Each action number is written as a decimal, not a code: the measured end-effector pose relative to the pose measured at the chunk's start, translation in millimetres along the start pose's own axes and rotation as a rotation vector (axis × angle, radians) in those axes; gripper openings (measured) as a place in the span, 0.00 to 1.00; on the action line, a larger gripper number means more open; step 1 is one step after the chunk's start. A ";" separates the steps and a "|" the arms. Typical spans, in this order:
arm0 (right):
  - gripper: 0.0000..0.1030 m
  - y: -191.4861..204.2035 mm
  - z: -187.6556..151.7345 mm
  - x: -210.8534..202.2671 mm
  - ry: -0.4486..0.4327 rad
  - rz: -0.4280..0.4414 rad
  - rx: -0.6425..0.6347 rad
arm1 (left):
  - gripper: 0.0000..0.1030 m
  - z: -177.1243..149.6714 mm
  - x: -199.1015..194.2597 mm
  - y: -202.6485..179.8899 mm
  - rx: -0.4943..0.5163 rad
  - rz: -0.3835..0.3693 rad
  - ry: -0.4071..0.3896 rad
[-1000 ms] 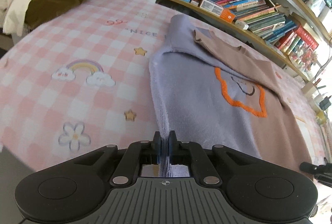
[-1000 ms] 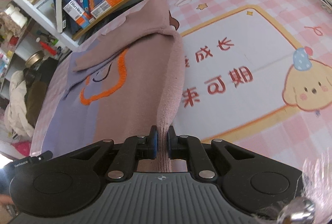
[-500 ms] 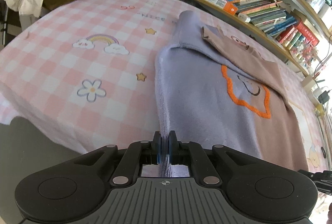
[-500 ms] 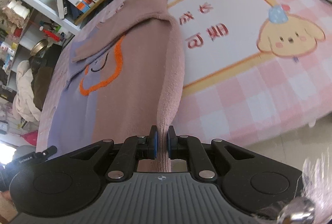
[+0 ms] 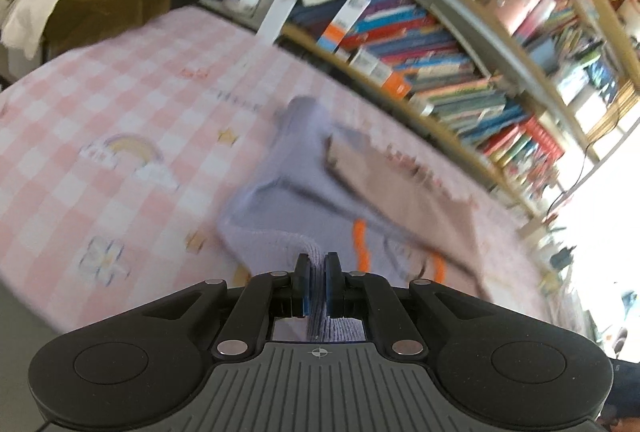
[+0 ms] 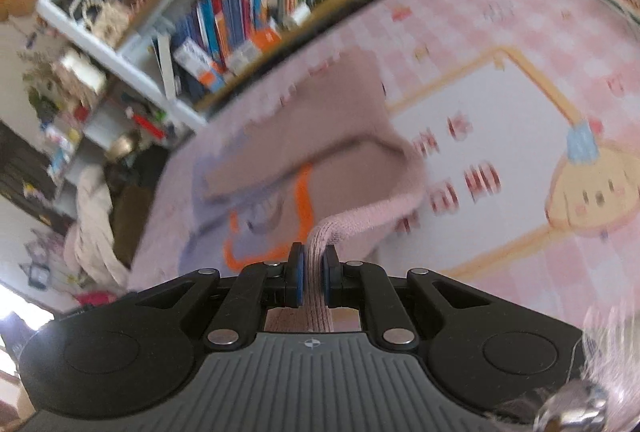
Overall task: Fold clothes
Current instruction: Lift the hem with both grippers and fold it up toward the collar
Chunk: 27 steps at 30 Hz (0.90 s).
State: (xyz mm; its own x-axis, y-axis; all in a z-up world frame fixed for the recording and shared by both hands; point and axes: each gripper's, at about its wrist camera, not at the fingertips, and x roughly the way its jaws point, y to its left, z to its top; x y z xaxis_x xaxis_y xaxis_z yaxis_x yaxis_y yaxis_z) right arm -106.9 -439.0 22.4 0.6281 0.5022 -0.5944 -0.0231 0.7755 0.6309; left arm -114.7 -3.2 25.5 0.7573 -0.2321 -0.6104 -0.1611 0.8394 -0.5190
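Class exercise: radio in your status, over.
Left gripper shut on sweater hem, purple side. Right gripper shut on pink side. Nothing in the way.

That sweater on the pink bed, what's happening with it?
A person is folding it with two handheld grippers. The left gripper is clamped on the lilac edge of the sweater, and the right gripper is clamped on its pinkish-brown edge. Both pinched edges are lifted off the pink checked bedspread, while the far part lies on it. The pictures are blurred by motion.

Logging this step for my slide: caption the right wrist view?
Right gripper clamps the sweater's pink hem, lifted above the checked bedspread.
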 end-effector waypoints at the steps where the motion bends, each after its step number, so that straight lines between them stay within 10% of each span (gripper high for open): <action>1: 0.08 0.8 9.0 0.9 -0.021 0.009 0.014 | 0.06 5.5 2.4 0.2 -0.009 -0.010 -0.009; 27: 0.08 -3.6 152.4 111.5 -0.176 0.017 0.270 | 0.07 136.9 135.0 12.9 -0.062 -0.068 -0.042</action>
State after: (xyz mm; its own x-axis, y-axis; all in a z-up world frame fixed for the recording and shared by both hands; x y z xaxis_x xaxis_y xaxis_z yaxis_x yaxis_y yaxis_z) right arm 81.8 -444.1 29.9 0.7549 0.4223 -0.5018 0.1573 0.6263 0.7636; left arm 72.2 43.6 18.3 0.7935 -0.2660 -0.5474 -0.1461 0.7898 -0.5957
